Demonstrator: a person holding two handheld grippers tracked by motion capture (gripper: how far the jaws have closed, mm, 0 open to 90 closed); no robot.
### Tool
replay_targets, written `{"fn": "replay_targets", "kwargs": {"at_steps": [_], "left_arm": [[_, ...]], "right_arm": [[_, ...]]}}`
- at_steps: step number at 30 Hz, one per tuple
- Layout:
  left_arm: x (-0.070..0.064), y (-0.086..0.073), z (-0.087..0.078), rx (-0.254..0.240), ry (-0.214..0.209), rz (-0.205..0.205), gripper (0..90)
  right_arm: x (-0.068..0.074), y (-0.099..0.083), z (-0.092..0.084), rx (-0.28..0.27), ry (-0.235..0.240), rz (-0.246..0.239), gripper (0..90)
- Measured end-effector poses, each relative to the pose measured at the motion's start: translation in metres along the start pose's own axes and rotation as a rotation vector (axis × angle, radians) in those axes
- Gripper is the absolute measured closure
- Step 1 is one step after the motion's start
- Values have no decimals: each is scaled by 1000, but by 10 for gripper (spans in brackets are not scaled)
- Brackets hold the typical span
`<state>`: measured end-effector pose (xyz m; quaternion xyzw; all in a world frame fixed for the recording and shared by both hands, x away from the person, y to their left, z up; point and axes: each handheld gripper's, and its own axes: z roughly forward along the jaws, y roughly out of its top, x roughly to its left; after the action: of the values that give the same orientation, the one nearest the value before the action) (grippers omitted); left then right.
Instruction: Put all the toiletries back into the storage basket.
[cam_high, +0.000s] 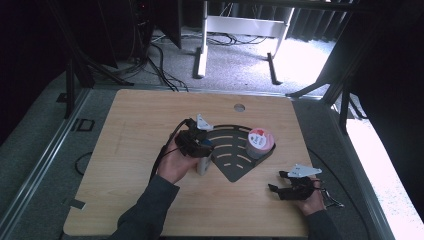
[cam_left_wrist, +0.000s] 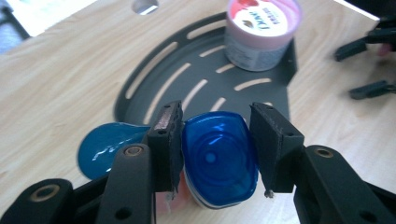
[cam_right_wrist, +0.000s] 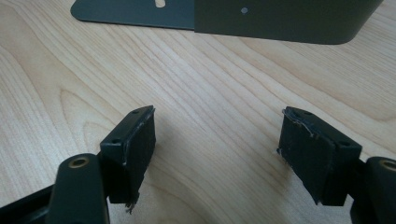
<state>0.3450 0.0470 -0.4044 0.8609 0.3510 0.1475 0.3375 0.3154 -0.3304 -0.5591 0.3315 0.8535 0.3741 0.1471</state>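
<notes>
Upright blue-capped bottle (cam_left_wrist: 218, 158) caught between the left tool (cam_left_wrist: 215, 144) jaws at the near-left edge of the dark slotted tray (cam_high: 235, 172), pink tub (cam_high: 260, 142) beyond on the tray's far side, right tool (cam_high: 287, 189) idling wide open over bare table (cam_high: 140, 130).

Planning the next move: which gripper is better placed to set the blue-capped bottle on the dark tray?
Left. The left gripper already brackets the blue-capped bottle beside the tray. The right gripper sits open over bare table, farther off.
</notes>
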Motion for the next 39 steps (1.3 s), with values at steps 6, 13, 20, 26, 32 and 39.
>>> {"fn": "replay_targets", "kwargs": {"at_steps": [6, 13, 20, 26, 32, 39], "left_arm": [[-1, 3, 3, 40, 17, 33, 537], [0, 3, 10, 93, 23, 55, 527], [1, 5, 13, 122, -1, 65, 535], [2, 7, 16, 152, 0, 72, 527], [0, 8, 21, 178, 14, 96, 519], [-2, 11, 21, 197, 4, 116, 533]], "right_arm": [[0, 0, 0, 0, 1, -1, 268], [0, 0, 0, 0, 2, -1, 267], [0, 0, 0, 0, 3, -2, 267], [0, 0, 0, 0, 4, -2, 267], [0, 0, 0, 0, 4, -3, 267], [0, 0, 0, 0, 5, -3, 266]]}}
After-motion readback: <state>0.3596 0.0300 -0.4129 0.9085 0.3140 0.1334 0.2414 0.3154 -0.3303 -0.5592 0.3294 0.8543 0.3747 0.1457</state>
